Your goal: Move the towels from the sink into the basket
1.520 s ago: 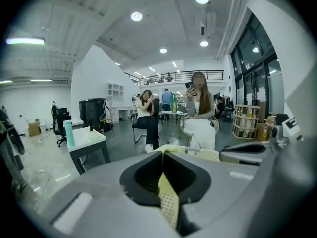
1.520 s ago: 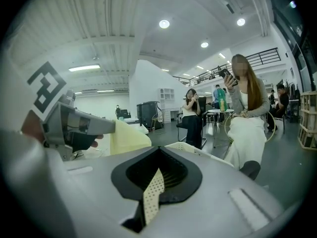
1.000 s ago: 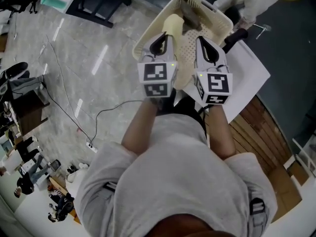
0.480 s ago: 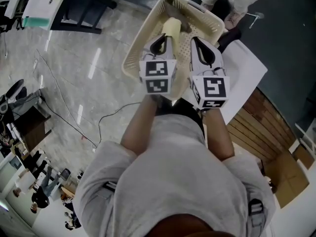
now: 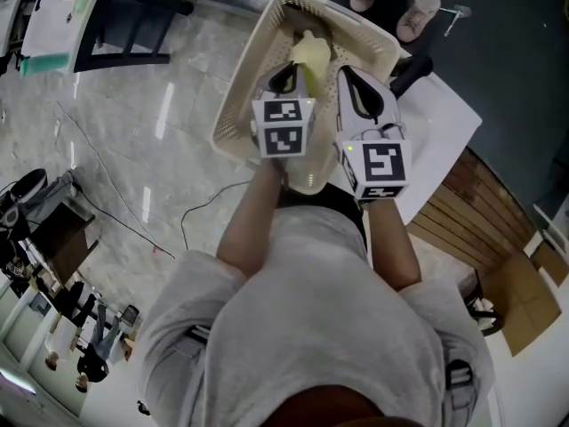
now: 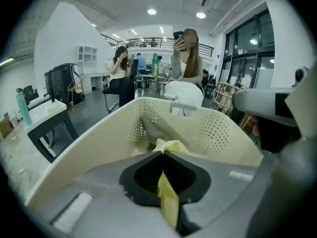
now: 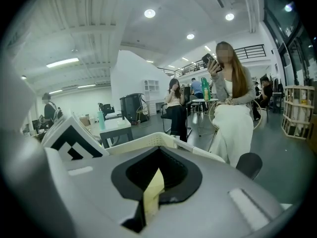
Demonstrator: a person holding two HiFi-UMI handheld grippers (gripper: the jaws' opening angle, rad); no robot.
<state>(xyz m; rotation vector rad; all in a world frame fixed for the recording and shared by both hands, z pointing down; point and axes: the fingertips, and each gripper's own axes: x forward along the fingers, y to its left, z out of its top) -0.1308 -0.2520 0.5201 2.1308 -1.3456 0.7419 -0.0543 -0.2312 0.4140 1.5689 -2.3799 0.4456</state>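
A yellow towel (image 5: 311, 54) hangs between my two grippers over the cream perforated basket (image 5: 238, 105). The left gripper (image 5: 297, 68) is shut on one part of the towel (image 6: 168, 198), whose end sticks out past the tips (image 6: 169, 145) inside the basket (image 6: 218, 128). My right gripper (image 5: 343, 71) is shut on another strip of the same towel (image 7: 153, 193), just over the basket's near rim (image 7: 143, 142). A grey towel (image 6: 153, 128) lies against the basket's far wall. No sink is in view.
A white board (image 5: 440, 140) lies right of the basket, beside wooden planks (image 5: 471, 229). A cable (image 5: 191, 207) runs over the marble floor. A black table (image 5: 116, 16) stands at upper left. A seated person in white (image 7: 233, 123) is just beyond the basket.
Both grippers have moved forward and down with the yellow towel; the left one has sunk further, so the towel now reaches into the basket. The jaws stayed shut.
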